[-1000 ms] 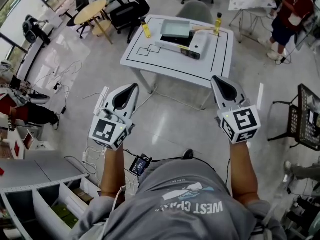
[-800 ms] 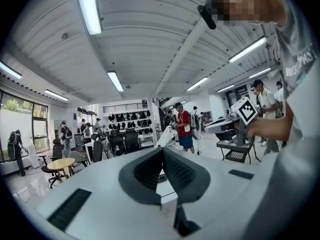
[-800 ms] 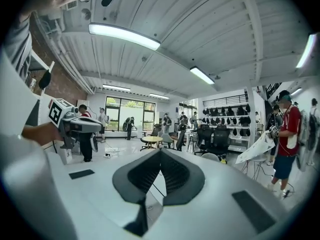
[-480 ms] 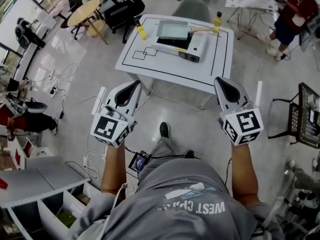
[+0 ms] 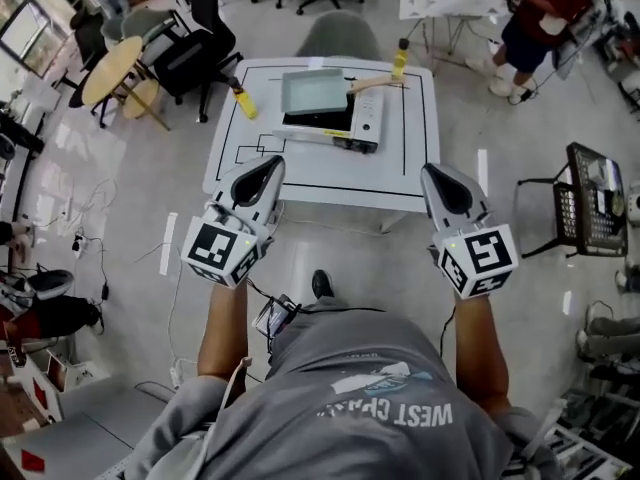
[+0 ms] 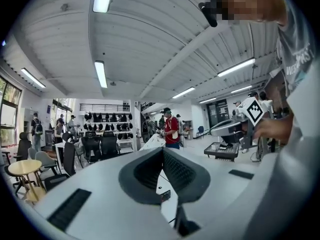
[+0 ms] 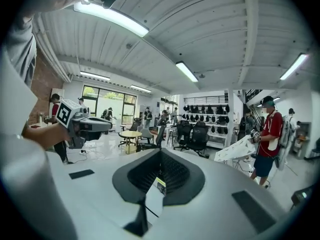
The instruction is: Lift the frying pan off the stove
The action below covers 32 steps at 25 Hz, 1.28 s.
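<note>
Two grippers showed in the head view, one in each of the person's hands, held out in front of the body. The left gripper [image 5: 268, 164] and the right gripper [image 5: 436, 172] were well apart from each other, and their tips showed against the near edge of a white table [image 5: 410, 158]. The frying pan [image 5: 312, 90], square and grey-green, sat on a portable stove [image 5: 340, 128] at the far middle of that table, well apart from both grippers. Its wooden handle [image 5: 372, 84] pointed to the right, toward a yellow bottle [image 5: 400, 58] standing near the far edge. A second yellow bottle [image 5: 241, 100] lay at the table's left edge. A person in a red shirt [image 5: 535, 13] stood beyond the table to the right.

Left gripper view: the fingers were closed together with nothing between them. A strip of the white table was visible below them, and the right gripper was in view off to the right.

Right gripper view: the fingers were likewise closed and empty. The left gripper was in view off to the left, and office chairs [image 7: 192, 134] stood in the room beyond.
</note>
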Motion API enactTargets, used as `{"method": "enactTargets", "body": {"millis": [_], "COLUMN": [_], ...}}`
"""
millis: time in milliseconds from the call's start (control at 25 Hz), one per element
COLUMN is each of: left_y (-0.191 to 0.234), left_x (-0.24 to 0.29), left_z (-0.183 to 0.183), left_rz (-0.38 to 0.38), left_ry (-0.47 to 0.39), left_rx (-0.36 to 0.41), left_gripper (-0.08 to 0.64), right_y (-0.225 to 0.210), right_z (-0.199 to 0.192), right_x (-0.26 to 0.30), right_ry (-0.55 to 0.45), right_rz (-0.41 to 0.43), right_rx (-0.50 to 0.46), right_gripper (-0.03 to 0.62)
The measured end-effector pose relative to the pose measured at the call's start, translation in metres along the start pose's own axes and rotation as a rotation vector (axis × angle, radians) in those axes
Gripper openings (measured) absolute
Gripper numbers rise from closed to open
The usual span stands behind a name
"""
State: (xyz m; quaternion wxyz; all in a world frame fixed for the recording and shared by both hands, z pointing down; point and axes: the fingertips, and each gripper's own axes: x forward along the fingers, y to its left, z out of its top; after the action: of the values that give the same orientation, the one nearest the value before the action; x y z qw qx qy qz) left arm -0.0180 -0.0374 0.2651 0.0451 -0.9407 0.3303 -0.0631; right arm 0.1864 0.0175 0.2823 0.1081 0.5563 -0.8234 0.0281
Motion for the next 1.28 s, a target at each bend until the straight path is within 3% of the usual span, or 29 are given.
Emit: {"method": "enactTargets", "body": {"millis": [280,760,1280], "left_y": [0.04,0.083,0.106], "left_x": [0.017,0.015,0.002], "left_z": [-0.007,-0.013,-0.031], "left_rz": [-0.078,-0.133,-0.116], "left_ry": [-0.015,-0.05,-0.027], "left_rx": [-0.013,-0.018,-0.063], "left_gripper": [-0.003,-0.003,-0.003], "right_y": [0.002,0.012,0.01], "right_z": [0.007,0.023,0.032], "right_x": [0.03,0.059,0.118], "right_ry": [0.02,0.025,0.057], "right_rz": [-0.081,-0.161,-0.102], "right_rx": [0.012,-0.018,-0.052], "right_gripper": [0.011,0.011,0.011]}}
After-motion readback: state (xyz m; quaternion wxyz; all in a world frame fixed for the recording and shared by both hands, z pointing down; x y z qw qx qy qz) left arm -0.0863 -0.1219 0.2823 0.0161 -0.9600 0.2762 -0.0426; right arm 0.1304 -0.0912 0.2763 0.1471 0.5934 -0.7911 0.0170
